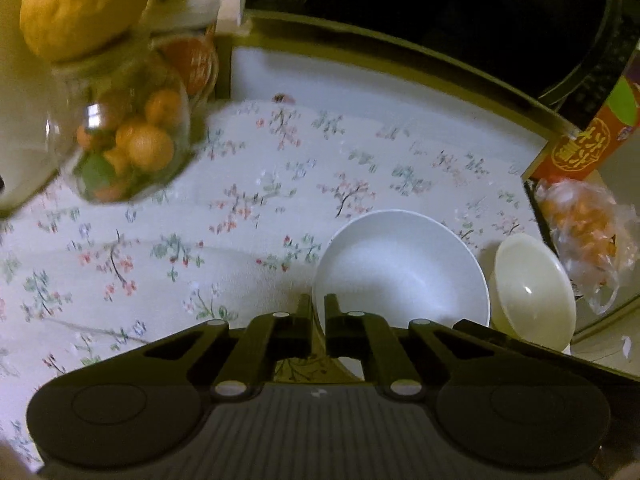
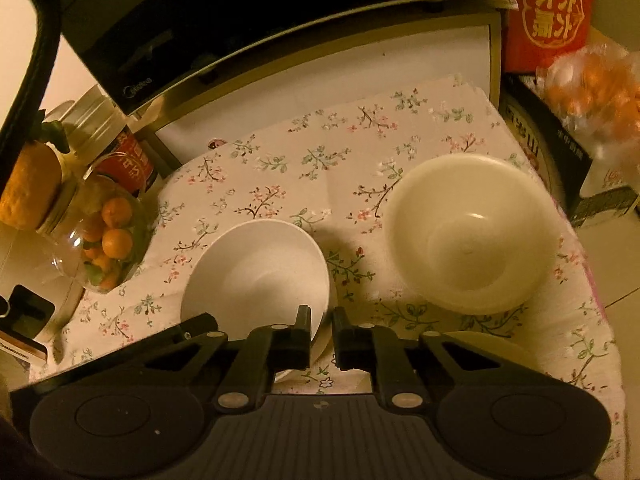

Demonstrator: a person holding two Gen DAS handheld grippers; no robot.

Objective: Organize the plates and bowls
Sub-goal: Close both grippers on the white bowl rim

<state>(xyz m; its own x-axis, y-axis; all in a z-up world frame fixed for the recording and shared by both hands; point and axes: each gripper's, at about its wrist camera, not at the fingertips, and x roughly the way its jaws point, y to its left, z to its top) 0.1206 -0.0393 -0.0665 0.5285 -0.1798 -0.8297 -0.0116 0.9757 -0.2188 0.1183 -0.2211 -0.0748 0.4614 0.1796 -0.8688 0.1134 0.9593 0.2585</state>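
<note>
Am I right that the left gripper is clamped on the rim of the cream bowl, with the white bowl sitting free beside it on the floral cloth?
Not quite: swap the bowls. In the left wrist view the left gripper pinches the rim of the white bowl; the cream bowl sits free beside it on the floral cloth.

Home kitchen: microwave point(image 2: 132, 60), floral tablecloth point(image 2: 320, 160).

A matt white bowl point(image 2: 256, 268) and a glossy cream plastic bowl point(image 2: 468, 236) are seen on floral cloth point(image 2: 304, 168); a clear glass jar point(image 2: 100, 236) is seen too.
</note>
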